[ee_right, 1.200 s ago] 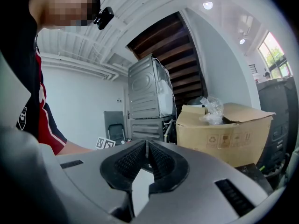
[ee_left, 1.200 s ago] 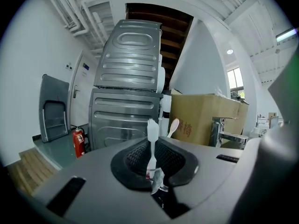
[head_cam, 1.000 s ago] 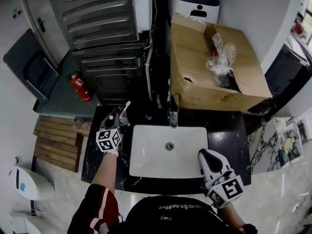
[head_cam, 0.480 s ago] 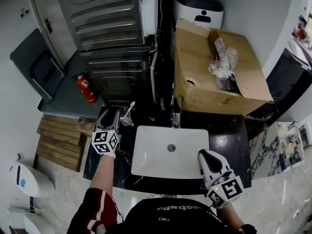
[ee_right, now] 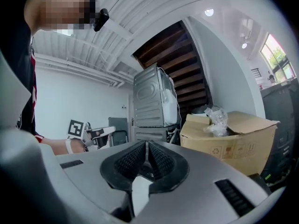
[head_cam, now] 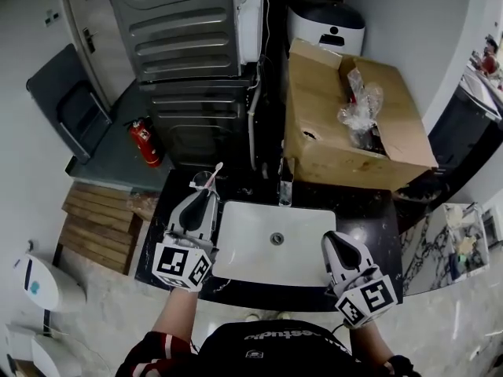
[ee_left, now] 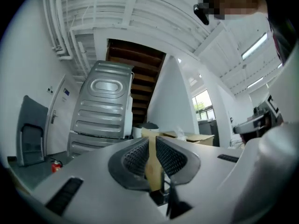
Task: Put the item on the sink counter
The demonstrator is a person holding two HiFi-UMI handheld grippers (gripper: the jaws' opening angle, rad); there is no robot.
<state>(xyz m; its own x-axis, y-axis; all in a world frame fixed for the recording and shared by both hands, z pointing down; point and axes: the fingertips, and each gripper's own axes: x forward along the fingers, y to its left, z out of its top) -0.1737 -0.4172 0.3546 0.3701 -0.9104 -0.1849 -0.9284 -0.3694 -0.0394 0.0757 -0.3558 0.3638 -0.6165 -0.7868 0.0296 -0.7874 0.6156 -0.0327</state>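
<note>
A clear cup with a toothbrush (head_cam: 207, 180) stands upright on the black sink counter (head_cam: 365, 210), at its back left corner. My left gripper (head_cam: 204, 198) hovers just in front of the cup, apart from it. Its jaws are closing, and in the left gripper view (ee_left: 152, 157) only a narrow gap shows, with nothing between them. My right gripper (head_cam: 334, 243) hangs over the counter's front right, beside the white basin (head_cam: 271, 250). In the right gripper view (ee_right: 146, 159) its pads meet on nothing.
A faucet (head_cam: 284, 188) stands behind the basin. An open cardboard box (head_cam: 346, 124) with crumpled plastic sits behind the counter at the right, a grey washing machine (head_cam: 189, 22) at the back left. A red fire extinguisher (head_cam: 147, 142) and a wooden pallet (head_cam: 98, 218) lie to the left.
My left gripper was at the cup by the counter's back left corner. It has let go and drawn back toward me and to the right. The right gripper has barely moved.
</note>
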